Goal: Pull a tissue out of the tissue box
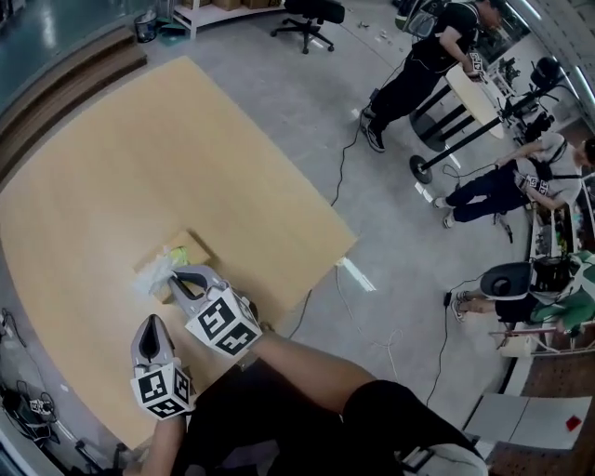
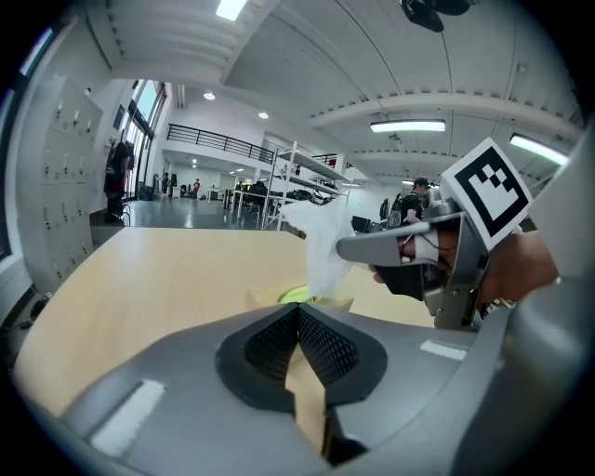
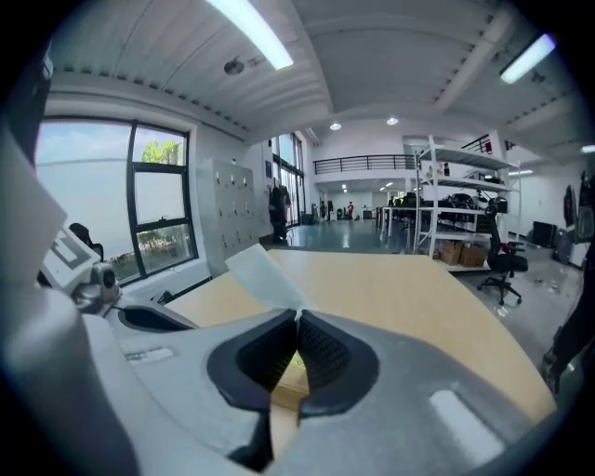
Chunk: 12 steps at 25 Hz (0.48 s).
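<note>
A brown cardboard tissue box with a green opening lies on the wooden table, near its front. My right gripper hovers just over the box, shut on a white tissue that rises from the opening. In the right gripper view the tissue sticks out past the closed tips, with the box below. In the left gripper view the tissue stretches up from the box to the right gripper. My left gripper sits just short of the box, shut and empty.
The table's right edge falls off to a grey floor with cables. Beyond it stand an office chair, a round table and several people. The wooden top stretches away behind the box.
</note>
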Each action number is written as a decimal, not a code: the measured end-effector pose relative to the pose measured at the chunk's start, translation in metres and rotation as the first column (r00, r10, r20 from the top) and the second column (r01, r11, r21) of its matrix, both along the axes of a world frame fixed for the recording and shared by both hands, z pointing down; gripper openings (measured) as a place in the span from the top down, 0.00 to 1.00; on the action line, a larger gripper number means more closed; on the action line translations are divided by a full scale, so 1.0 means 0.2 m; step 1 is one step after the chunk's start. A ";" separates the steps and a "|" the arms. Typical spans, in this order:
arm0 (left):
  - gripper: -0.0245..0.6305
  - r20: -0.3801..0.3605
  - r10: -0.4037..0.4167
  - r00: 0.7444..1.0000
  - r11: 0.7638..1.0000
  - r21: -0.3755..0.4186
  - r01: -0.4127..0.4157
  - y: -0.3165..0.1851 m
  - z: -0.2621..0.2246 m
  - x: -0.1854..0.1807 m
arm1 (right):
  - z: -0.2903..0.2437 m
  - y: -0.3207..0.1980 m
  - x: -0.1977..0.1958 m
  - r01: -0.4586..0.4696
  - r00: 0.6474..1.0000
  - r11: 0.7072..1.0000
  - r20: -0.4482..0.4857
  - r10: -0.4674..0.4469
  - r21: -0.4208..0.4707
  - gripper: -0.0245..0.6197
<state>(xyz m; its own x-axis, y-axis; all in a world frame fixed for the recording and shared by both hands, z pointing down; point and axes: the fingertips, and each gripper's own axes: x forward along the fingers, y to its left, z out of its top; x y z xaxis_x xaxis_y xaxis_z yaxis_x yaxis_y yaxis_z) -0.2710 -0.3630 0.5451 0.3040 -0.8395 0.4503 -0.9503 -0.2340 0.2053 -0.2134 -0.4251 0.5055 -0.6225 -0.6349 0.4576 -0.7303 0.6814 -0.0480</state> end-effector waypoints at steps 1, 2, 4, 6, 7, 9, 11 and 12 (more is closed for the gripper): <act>0.93 0.000 0.002 1.000 1.000 0.003 -0.002 0.01 -0.01 0.03 | -0.04 0.01 0.04 -0.015 1.000 1.000 0.025 0.015 0.012 0.97; 0.93 0.001 0.003 1.000 1.000 0.004 -0.003 0.01 -0.02 0.06 | -0.07 0.02 0.09 -0.029 0.998 0.999 0.048 0.028 0.020 0.97; 0.93 0.006 0.005 1.000 1.000 0.006 -0.005 0.04 -0.04 0.12 | -0.13 0.06 0.18 -0.053 0.995 0.998 0.090 0.051 0.022 0.97; 0.93 0.010 0.012 1.000 1.000 0.008 -0.012 0.08 -0.06 0.21 | -0.17 0.11 0.29 -0.076 0.990 0.997 0.122 0.073 0.019 0.97; 0.93 0.011 0.016 1.000 1.000 0.009 -0.016 0.10 -0.06 0.27 | -0.18 0.14 0.36 -0.086 0.987 0.996 0.134 0.083 0.018 0.97; 0.93 0.015 0.025 1.000 1.000 0.013 -0.025 0.13 -0.08 0.38 | -0.20 0.19 0.49 -0.105 0.983 0.994 0.154 0.102 0.016 0.97; 0.93 0.022 0.029 0.999 0.999 0.019 -0.030 0.17 -0.11 0.49 | -0.22 0.23 0.61 -0.120 0.978 0.993 0.173 0.116 0.012 0.97; 0.93 0.026 0.029 0.999 0.999 0.022 -0.029 0.18 -0.13 0.54 | -0.22 0.25 0.67 -0.126 0.976 0.992 0.183 0.122 0.009 0.97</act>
<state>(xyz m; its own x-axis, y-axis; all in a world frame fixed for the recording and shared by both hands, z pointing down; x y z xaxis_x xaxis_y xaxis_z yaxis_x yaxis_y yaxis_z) -0.1640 -0.3267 0.5201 0.3169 -0.8405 0.4396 -0.9480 -0.2658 0.1752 -0.0795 -0.3749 0.4616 -0.6101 -0.7202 0.3303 -0.7893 0.5885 -0.1748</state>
